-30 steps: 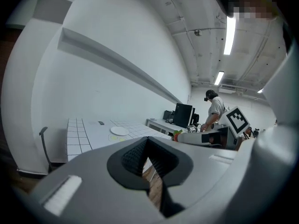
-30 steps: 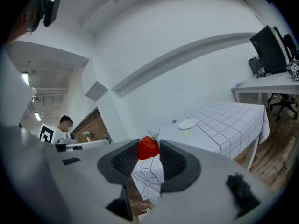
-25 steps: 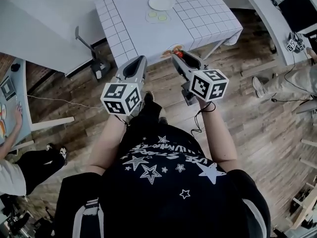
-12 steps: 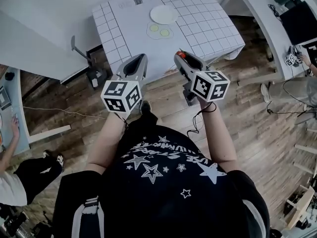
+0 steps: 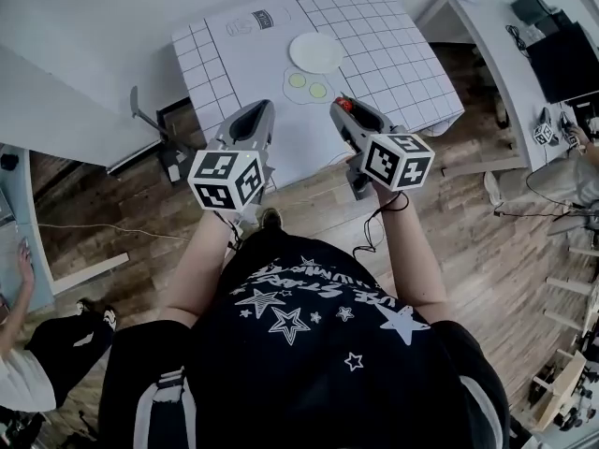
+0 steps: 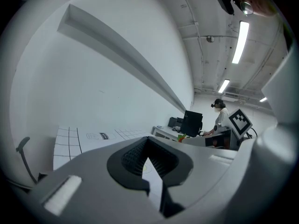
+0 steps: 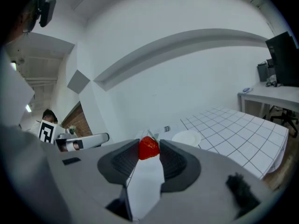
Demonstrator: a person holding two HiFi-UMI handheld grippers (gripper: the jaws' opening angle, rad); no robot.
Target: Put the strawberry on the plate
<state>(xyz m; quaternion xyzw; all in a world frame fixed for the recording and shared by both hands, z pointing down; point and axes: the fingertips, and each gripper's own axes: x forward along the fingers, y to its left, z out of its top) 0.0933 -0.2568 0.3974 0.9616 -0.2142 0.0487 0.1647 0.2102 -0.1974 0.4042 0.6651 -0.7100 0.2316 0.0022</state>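
A red strawberry [image 7: 149, 148] sits clamped between the pads of my right gripper [image 7: 149, 151], held in the air over the near part of the white gridded table [image 5: 393, 54]. In the head view the strawberry [image 5: 343, 106] shows at that gripper's tip [image 5: 343, 108]. The white plate [image 5: 316, 52] lies farther back on the table, empty, and appears again in the right gripper view as the plate [image 7: 186, 137] just right of the jaws. My left gripper [image 5: 256, 115] hovers beside it, level with the right one. Its jaws [image 6: 147, 146] meet at the tips with nothing in them.
Two small yellow-green round pieces [image 5: 307, 84] lie just in front of the plate. A desk with a dark monitor [image 5: 564, 37] stands at the right. A person's hand and sleeve [image 5: 17, 344] are at the far left, and a grey stand [image 5: 150, 124] is left of the table.
Both grippers have moved forward from the table's front edge to over its near part, the strawberry still in the right one. The table and plate now sit closer in view.
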